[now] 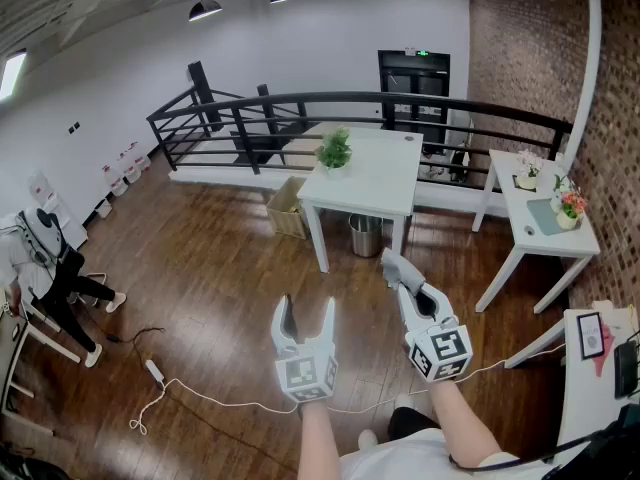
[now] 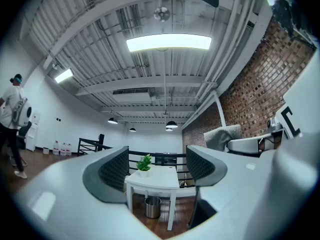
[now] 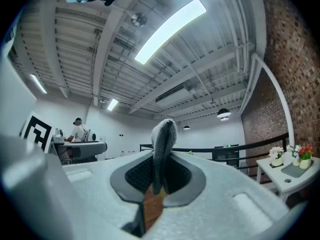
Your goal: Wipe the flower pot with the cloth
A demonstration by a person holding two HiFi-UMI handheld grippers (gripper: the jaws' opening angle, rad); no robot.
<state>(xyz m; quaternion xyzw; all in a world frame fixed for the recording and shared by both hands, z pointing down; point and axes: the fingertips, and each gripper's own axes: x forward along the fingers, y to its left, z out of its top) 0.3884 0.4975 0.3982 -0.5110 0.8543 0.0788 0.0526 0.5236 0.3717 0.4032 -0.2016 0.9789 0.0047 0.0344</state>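
A small green plant in a white flower pot [image 1: 334,154] stands on the white table [image 1: 375,173] across the room; the left gripper view shows this flower pot [image 2: 144,165] far off between the jaws. My left gripper [image 1: 307,308] hangs over the wooden floor, open, its jaws apart with nothing between them. My right gripper [image 1: 398,273] is beside it, shut on a grey cloth [image 1: 390,261]. In the right gripper view the cloth [image 3: 163,144] sticks up out of the closed jaws. Both grippers are well short of the table.
A metal bin [image 1: 365,235] stands under the table and a cardboard box [image 1: 288,208] beside it. A black railing [image 1: 300,108] runs behind. A white side table [image 1: 545,218] at the right carries flower vases. A cable and power strip [image 1: 155,371] lie on the floor. A person [image 1: 50,268] stands at the far left.
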